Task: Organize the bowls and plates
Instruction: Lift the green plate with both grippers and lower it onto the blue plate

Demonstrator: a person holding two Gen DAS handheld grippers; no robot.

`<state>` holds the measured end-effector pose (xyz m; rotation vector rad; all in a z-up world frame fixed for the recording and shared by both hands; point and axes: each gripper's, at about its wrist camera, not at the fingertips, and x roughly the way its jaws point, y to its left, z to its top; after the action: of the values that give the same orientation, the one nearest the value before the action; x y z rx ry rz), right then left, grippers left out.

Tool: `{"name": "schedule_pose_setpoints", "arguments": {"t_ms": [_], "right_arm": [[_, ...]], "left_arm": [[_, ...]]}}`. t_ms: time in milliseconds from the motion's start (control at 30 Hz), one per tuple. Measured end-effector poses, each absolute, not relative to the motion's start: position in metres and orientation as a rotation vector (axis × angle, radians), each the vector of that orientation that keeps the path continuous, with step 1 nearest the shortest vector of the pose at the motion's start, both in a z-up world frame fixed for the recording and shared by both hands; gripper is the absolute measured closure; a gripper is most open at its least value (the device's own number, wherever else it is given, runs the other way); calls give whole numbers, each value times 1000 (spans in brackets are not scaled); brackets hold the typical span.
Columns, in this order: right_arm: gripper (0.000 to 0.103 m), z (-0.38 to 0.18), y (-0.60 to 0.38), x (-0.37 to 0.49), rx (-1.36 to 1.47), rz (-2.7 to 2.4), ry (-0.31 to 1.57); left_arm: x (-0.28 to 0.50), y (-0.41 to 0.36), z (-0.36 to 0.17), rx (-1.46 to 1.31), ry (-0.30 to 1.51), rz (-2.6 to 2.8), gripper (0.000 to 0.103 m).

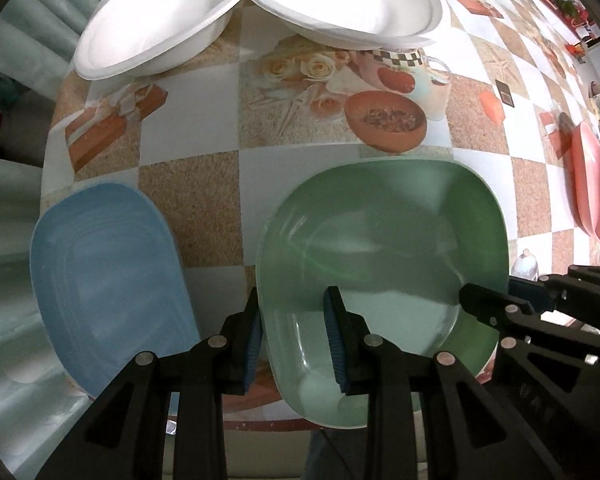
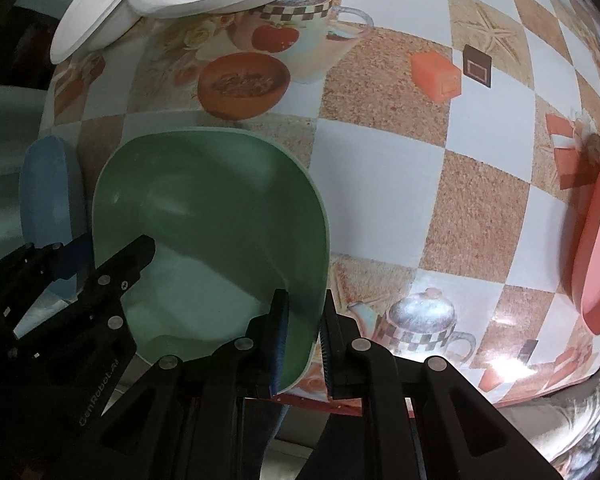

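While 2 tongs (image 1: 294, 336) (image 2: 304, 344) clamp 1 green plate (image 1: 380, 232): 1 blue plate (image 1: 108, 264), 1 red plate (image 1: 590, 184).

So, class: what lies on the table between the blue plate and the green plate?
Nothing stands there: in the left wrist view only bare checked tablecloth separates the blue plate from the green plate, until one finger of the left gripper comes in at the near end.

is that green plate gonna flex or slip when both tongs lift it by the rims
The green plate probably stays stiff: its raised rim keeps shape under both grips. Its glossy surface looks slippery, though the ribbed blue pads should help. Left tongs and right tongs on opposite rims should limit tipping.
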<state>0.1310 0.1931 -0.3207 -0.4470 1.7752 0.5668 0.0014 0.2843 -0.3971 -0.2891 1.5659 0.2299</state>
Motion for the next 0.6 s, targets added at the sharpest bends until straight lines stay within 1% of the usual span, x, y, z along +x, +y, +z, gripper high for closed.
{"name": "schedule_pose_setpoints", "arguments": {"t_ms": [33, 100, 200, 267, 500, 533, 600], "right_arm": [[86, -315, 187, 117, -448, 569, 1777], [86, -314, 188, 115, -448, 576, 1781], [86, -304, 190, 119, -448, 586, 1777], [86, -296, 194, 121, -449, 593, 1771], [86, -259, 229, 127, -474, 660, 1721], [86, -255, 237, 126, -479, 674, 1717], [86, -248, 254, 123, -486, 703, 1712]], "left_arm": [[0, 288, -396, -280, 1561, 229, 71], [9, 288, -386, -266, 1553, 231, 71], [6, 312, -392, -278, 1536, 239, 71], [4, 308, -375, -279, 1517, 247, 71], [-8, 373, -363, -280, 1449, 319, 71], [-4, 352, -342, -281, 1445, 331, 71], [-6, 334, -314, -281, 1436, 365, 71]]}}
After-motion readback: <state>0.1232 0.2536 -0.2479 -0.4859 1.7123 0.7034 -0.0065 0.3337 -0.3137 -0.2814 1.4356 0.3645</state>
